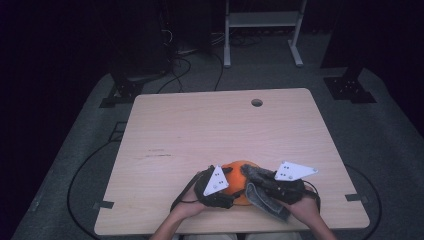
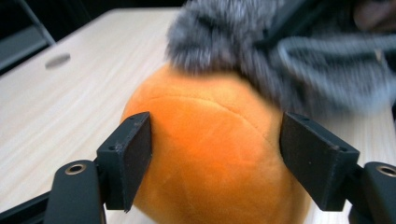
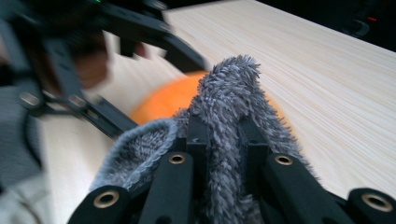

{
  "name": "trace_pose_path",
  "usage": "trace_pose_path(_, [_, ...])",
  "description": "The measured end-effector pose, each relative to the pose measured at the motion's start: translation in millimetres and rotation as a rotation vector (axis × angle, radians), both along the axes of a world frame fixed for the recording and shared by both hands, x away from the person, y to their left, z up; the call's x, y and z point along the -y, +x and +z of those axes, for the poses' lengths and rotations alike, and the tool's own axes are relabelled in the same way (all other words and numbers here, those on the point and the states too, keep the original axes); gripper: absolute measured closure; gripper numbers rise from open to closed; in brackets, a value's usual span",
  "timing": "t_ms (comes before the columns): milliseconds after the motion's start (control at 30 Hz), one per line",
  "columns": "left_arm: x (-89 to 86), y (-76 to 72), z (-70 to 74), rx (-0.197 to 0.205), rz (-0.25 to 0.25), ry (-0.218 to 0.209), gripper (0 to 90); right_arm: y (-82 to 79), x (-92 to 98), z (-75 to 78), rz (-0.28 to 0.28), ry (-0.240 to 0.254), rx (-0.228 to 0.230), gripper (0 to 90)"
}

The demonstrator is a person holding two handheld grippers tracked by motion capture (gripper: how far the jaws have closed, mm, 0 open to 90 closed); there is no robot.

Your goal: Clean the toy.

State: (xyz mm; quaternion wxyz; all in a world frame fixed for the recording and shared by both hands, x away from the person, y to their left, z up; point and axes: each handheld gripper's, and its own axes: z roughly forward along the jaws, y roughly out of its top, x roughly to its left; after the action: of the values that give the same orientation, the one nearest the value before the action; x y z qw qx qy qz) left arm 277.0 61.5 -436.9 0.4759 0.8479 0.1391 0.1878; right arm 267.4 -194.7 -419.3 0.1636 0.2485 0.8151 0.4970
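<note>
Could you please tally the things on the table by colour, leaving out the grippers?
Orange: 1, the plush ball
Grey: 1, the fluffy cloth
Total: 2

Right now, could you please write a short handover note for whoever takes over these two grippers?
Left gripper: jaws on either side of the orange plush ball, pads at its sides; I cannot tell how firm the grip is.
Right gripper: shut on a fold of the grey fluffy cloth, its tip held against the top of the ball.
Places: the ball sits near the front edge of the wooden table, between both hands; the rest of the cloth hangs under the right gripper.
Done: ball steadied, cloth brought to it.
Left: probably wiping the ball with the cloth; how much is wiped cannot be told.
</note>
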Motion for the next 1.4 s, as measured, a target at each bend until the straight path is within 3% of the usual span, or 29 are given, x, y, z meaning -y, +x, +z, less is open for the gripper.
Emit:
trace_pose_path(33, [-3.2,1.7,-0.4,-0.017,-0.004,-0.015,26.9,1.2,3.1,-1.4,-0.017,-0.006,-0.007,77.8])
trace_pose_path(67, [-3.8,2.1,0.8,-0.018,-0.010,-0.024,25.9,2.3,7.3,-2.8,-0.031,0.023,-0.038,77.8])
trace_pose_path(167, [-1.3,3.2,3.9,-0.017,0.012,-0.037,18.7,0.3,4.0,-2.1,-0.019,0.032,-0.031,77.8])
trace_pose_path(233, [-1.7,3.4,0.7,-0.008,0.016,-0.020,20.6,1.1,3.5,-2.6,-0.017,0.037,-0.033,77.7])
trace_pose_path(367, [-10.0,9.0,-2.6,-0.053,0.017,0.006,26.0,8.9,14.0,-9.3,-0.051,0.064,-0.074,77.7])
trace_pose_path(467, [-17.4,12.9,-5.9,-0.086,0.024,0.014,26.7,16.2,24.4,-17.6,-0.086,0.070,-0.138,77.6])
trace_pose_path(567, [-18.5,11.3,-5.7,-0.089,0.022,0.024,26.7,19.4,30.0,-22.8,-0.098,0.085,-0.184,77.6])
trace_pose_path(667, [-18.9,11.4,-6.0,-0.090,0.020,0.021,26.7,18.1,28.6,-21.7,-0.098,0.069,-0.175,77.6])
trace_pose_path(967, [-23.0,12.0,-7.0,-0.102,0.013,0.021,26.4,26.1,35.5,-28.0,-0.156,0.017,-0.236,77.7])
trace_pose_path(1067, [-24.4,12.8,-7.7,-0.115,0.013,0.015,26.2,22.8,38.1,-20.4,-0.147,0.073,-0.215,77.7])
trace_pose_path(1167, [-23.9,13.0,-7.7,-0.118,0.011,0.017,26.2,19.0,39.3,-12.4,-0.095,0.169,-0.191,77.6])
trace_pose_path(1200, [-24.0,12.6,-7.5,-0.116,0.010,0.022,26.3,18.4,38.5,-11.7,-0.078,0.174,-0.188,77.6])
trace_pose_path(1300, [-25.3,12.1,-7.4,-0.117,0.007,0.027,26.2,19.1,33.7,-18.2,-0.051,0.125,-0.209,77.6])
trace_pose_path(1400, [-25.7,13.1,-7.6,-0.124,0.005,0.023,26.2,24.7,35.0,-26.9,-0.080,0.093,-0.247,77.6])
